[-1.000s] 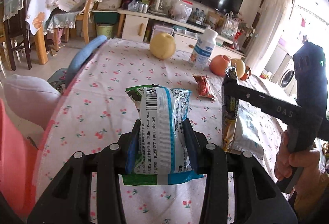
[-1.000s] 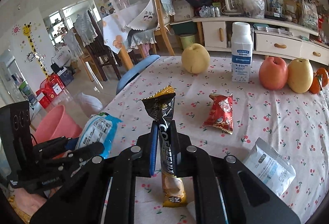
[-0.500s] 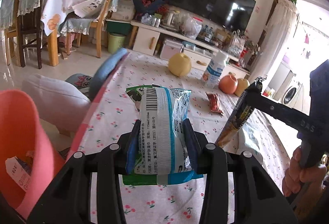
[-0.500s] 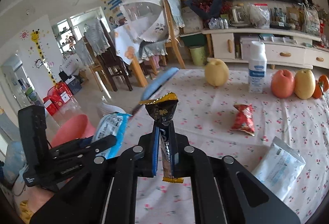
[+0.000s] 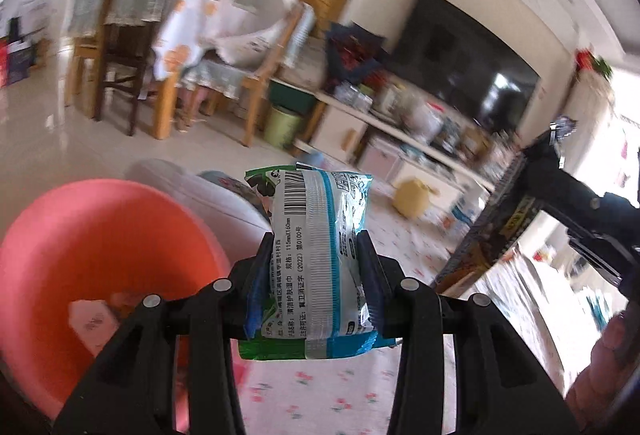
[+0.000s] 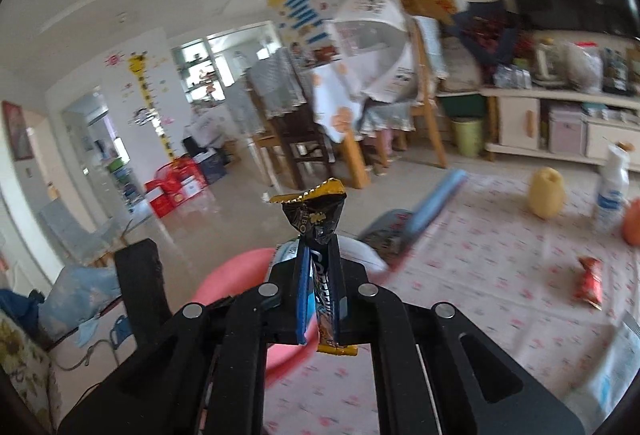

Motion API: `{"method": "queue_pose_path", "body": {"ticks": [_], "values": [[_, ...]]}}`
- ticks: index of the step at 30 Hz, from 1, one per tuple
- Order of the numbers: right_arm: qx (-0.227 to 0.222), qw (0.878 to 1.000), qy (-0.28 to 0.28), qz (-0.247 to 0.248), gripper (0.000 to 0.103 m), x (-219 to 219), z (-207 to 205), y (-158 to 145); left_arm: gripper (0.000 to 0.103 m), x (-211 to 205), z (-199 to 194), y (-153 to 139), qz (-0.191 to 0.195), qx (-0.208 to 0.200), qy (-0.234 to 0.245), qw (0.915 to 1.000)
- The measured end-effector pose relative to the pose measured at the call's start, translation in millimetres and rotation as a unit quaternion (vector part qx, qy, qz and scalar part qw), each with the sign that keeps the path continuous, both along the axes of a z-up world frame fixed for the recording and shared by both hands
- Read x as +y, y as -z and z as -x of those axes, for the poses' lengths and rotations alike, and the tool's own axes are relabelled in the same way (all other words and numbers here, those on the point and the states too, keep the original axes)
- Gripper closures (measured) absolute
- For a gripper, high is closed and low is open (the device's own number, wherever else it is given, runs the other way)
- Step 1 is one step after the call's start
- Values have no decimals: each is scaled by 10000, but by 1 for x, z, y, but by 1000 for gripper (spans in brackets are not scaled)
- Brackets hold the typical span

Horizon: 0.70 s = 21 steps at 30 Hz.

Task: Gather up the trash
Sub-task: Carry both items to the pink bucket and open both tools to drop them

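The left gripper (image 5: 316, 275) is clamped across the middle of a crinkly white-and-blue plastic wipes packet (image 5: 318, 255), soft and light, so a mid-body pinch suits it. It hangs beside the round pink plastic bin (image 5: 100, 255) at the edge of the cherry-print counter (image 5: 320, 395). The right gripper (image 6: 318, 299) pinches a thin black-and-gold foil sachet (image 6: 318, 231), slippery and limp, upright.

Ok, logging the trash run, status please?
Left tongs shut on wet-wipe packet. Right tongs shut on black-gold wrapper. Pink bin below left, nothing blocking it.
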State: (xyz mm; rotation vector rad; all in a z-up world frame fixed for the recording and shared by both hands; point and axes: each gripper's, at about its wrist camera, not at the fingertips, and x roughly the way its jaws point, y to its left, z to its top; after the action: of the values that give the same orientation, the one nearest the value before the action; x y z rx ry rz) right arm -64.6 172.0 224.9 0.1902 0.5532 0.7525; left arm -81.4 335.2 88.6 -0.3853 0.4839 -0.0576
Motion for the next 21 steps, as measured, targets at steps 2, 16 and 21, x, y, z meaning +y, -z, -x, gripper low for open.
{"method": "queue_pose_path", "body": {"ticks": [2, 16, 21], "values": [[-33, 9998, -185, 11, 94, 24, 0, -5, 61, 21, 7, 0, 52, -43, -355, 9993], [718, 9924, -785, 618, 85, 155, -33, 53, 31, 112, 17, 26, 724, 320, -1919, 9782], [864, 9930, -364, 715, 35, 137, -31, 75, 20, 115, 18, 28, 595, 434, -2079, 9754]]}}
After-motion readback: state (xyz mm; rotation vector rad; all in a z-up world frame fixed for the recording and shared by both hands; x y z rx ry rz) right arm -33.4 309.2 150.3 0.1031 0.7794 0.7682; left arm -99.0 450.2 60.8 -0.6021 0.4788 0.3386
